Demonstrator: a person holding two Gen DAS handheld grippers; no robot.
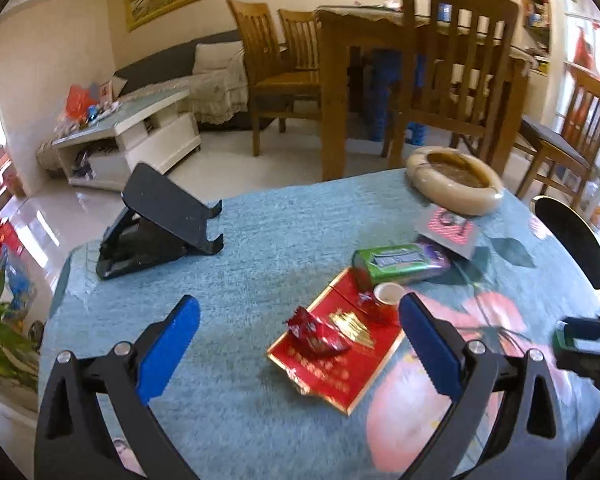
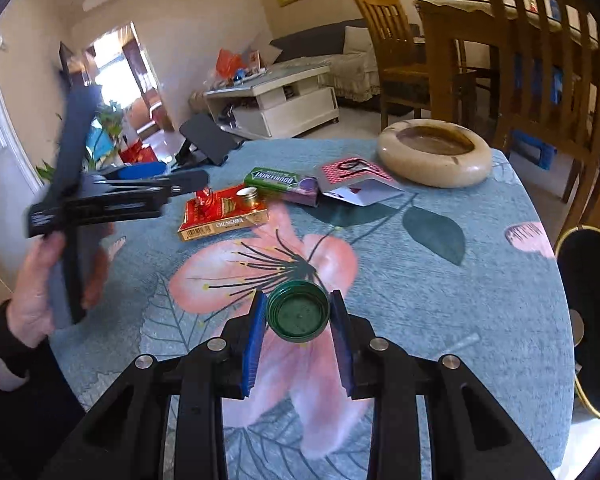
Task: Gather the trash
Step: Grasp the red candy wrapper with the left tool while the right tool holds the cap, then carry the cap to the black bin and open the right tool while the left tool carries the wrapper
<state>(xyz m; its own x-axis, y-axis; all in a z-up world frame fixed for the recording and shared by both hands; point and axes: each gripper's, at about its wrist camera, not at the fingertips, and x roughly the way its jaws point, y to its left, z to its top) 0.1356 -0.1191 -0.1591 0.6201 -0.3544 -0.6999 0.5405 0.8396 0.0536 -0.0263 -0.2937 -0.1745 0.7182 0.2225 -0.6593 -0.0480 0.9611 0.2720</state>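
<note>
A home's living-dining room: sofa (image 1: 204, 60), wooden dining chairs (image 1: 456, 68), coffee table (image 1: 140, 128).

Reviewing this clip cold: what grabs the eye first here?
The green bottle cap pinched in the right gripper above the table's big pink flower print. Then the open left gripper over the red Chunghwa cigarette pack, which carries a crumpled red wrapper and a small gold-rimmed cap.

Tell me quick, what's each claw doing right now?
Left claw: open, holding nothing.
Right claw: closed on the round green plastic bottle cap.
</note>
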